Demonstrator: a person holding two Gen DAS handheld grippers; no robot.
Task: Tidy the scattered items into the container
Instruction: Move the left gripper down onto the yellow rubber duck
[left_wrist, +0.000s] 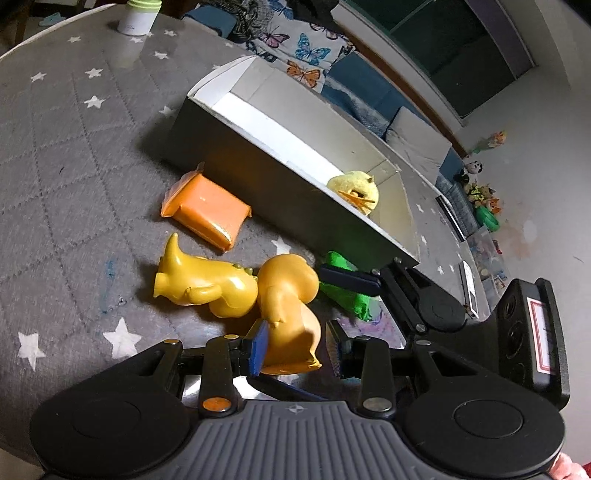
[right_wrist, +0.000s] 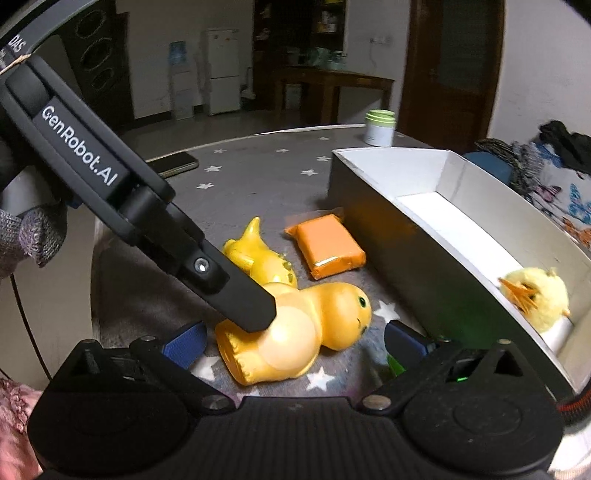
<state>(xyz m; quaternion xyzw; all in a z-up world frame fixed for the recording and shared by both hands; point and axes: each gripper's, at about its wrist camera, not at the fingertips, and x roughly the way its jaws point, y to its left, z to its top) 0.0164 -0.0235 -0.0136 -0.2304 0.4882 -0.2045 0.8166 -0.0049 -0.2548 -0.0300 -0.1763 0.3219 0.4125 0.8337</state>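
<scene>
Two grippers crowd the nearest toy. The left gripper (left_wrist: 297, 347) has its blue pads on either side of the orange dinosaur's (left_wrist: 288, 314) lower body; the left pad touches the toy, the right pad stands slightly off it, so the jaws are parted around it and a firm grip cannot be confirmed. In the right wrist view this tool crosses the frame as a black finger pressed against the dinosaur (right_wrist: 295, 332), covering part of its back. The right gripper (right_wrist: 291, 345) is spread wide, its pads well clear of the toy on both sides, holding nothing. A green item (left_wrist: 343, 284) lies just beside the dinosaur's head (largely hidden behind the right tool's finger, so its shape is unclear).

A little farther, a yellow dinosaur (left_wrist: 207, 284) lies on its side, touching the orange one. Beyond it an orange packet (left_wrist: 207, 208) rests flat near the container's outer wall. The container (left_wrist: 258, 155), a long grey box with a white interior, sits on the star-patterned mat (left_wrist: 74, 166); inside it, at one end, is a yellow plush duck (right_wrist: 535, 297), partly cut off by the wall in the left view. At the mat's far edge stand a white jar with a green lid (right_wrist: 378, 129) and a dark phone (right_wrist: 173, 164).
</scene>
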